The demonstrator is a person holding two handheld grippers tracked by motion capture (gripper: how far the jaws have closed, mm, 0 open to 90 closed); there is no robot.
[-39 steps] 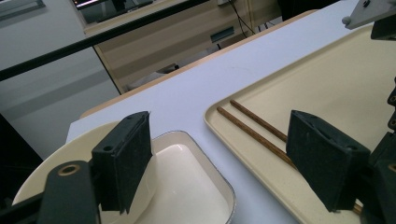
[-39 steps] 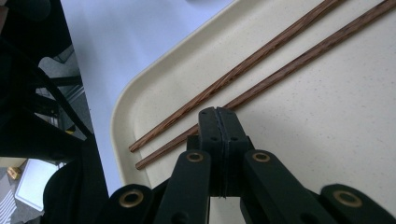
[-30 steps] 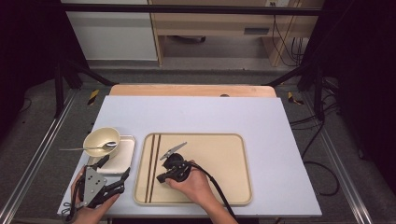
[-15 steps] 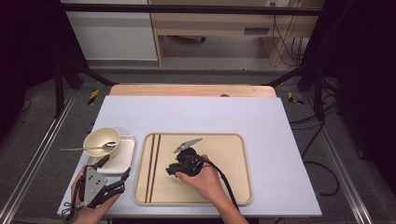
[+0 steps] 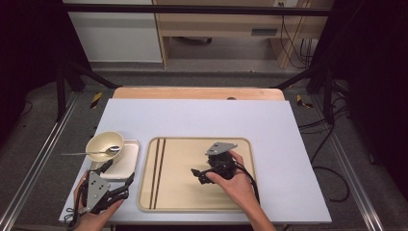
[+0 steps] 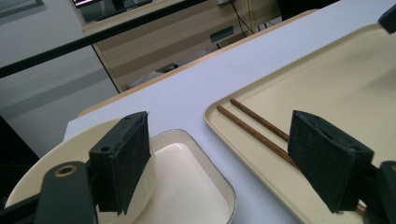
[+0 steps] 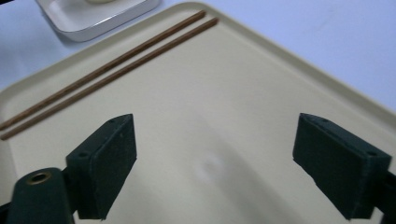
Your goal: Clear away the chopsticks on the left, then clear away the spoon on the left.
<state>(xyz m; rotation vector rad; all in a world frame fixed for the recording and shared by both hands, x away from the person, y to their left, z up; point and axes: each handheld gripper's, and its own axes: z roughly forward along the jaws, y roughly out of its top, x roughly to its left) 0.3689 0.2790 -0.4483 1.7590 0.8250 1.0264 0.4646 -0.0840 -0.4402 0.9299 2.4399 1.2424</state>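
high view, nearest first: at 7 o'clock the left gripper (image 5: pixel 113 185) rests at the counter's (image 5: pixel 288 144) front edge in the person's left hand, jaws spread with nothing between them, pointing toward 1 o'clock at a shallow white dish (image 5: pixel 126 161). at 6 o'clock the right gripper (image 5: pixel 197 175) hovers over the bare middle of the beige tray (image 5: pixel 243 144), held in the right hand, forearm entering from the bottom edge, tips aimed toward 9 o'clock. its jaws have just been opening and now stand wide with nothing between them.

the pair of brown chopsticks (image 5: pixel 157 171) lies side by side along the tray's left edge, at 9 o'clock from that gripper and apart from it. they look light, thin, stiff and smooth, likely to roll or slip; a pinch across both near mid-length seems safest.

farther, at 10 o'clock, a cream bowl (image 5: pixel 104 143) sits against the dish with a metal spoon (image 5: pixel 89 153) across its rim.
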